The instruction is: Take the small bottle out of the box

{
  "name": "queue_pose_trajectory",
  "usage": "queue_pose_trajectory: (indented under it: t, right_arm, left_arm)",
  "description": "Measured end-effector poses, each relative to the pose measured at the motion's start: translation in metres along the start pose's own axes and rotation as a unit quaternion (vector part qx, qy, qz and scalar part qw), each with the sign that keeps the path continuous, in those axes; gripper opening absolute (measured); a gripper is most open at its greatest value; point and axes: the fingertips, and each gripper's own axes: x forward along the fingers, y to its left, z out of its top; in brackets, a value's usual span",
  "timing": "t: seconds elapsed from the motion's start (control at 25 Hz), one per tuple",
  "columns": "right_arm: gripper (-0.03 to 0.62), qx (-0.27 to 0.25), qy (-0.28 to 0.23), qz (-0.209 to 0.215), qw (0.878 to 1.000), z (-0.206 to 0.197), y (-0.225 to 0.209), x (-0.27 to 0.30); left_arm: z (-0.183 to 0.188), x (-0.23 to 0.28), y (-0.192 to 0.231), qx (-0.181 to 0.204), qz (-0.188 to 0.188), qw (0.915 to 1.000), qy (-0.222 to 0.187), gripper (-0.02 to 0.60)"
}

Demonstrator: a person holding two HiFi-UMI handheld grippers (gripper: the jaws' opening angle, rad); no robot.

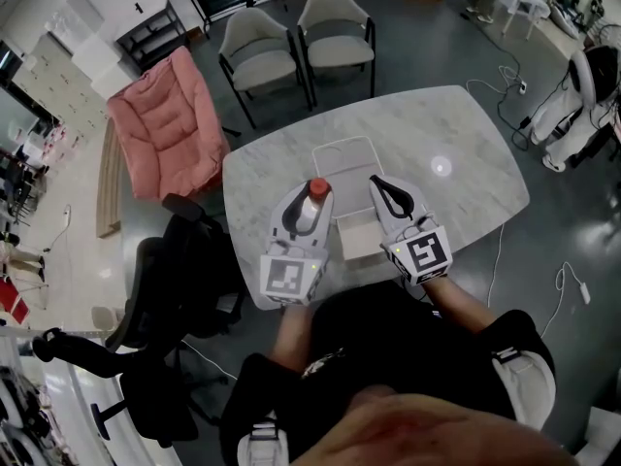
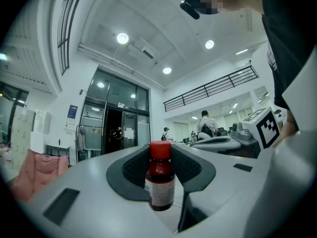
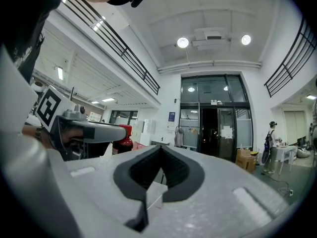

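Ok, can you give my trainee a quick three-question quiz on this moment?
1. Which gripper holds the small bottle? A left, B right.
2. True or false: the bottle lies flat inside the box.
3. Fill in: the bottle's cap is ____.
Key: 1 A, the left gripper. 2 False: it stands upright between the jaws, not in the box. 3 Red.
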Motion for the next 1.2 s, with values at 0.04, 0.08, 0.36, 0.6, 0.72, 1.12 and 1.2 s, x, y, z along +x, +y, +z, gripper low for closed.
queue_pose_trajectory:
  t: [0.04,0.08,0.36,0.6,0.72,1.12,1.2]
  right_arm:
    - [-0.006,0.002,-0.001,-0.001,1.0,-0.001,-0.001,0.002]
    - [-0.006,0.003,-0.001,-0.002,1.0,-0.001,-0.001,0.003]
    - [-0.006,0.007,0.001,-0.004,1.0,-0.005,-0.002,0.01]
    - [-0.006,0.005,0.004,-0.01,1.0,-0.011,-0.003,0.013]
    - [-0.006,0.0,0.007,-0.009,1.0,-0.012,-0.003,0.013]
    - [-0.006,-0.009,0.017,-0.001,1.0,-0.018,0.004,0.017]
    - [-0.006,-0.01,0.019,-0.001,1.0,-0.019,0.004,0.016]
  left_arm:
    - [-0.002,0.001,0.001,0.005,0.001,1.0,0.002,0.143]
    - [-0.004,0.002,0.002,0.011,0.001,0.9999,0.003,0.143]
    - [-0.008,0.012,0.003,-0.004,0.01,0.9999,0.009,0.143]
    - [-0.011,0.011,0.005,0.031,-0.007,0.9995,-0.006,0.143]
    - [-0.009,0.012,0.004,0.02,-0.008,0.9998,-0.007,0.143]
    - [-0.006,0.009,0.006,-0.012,-0.009,0.9998,-0.01,0.143]
    - [0.0,0.009,0.005,-0.029,-0.004,0.9994,-0.016,0.141]
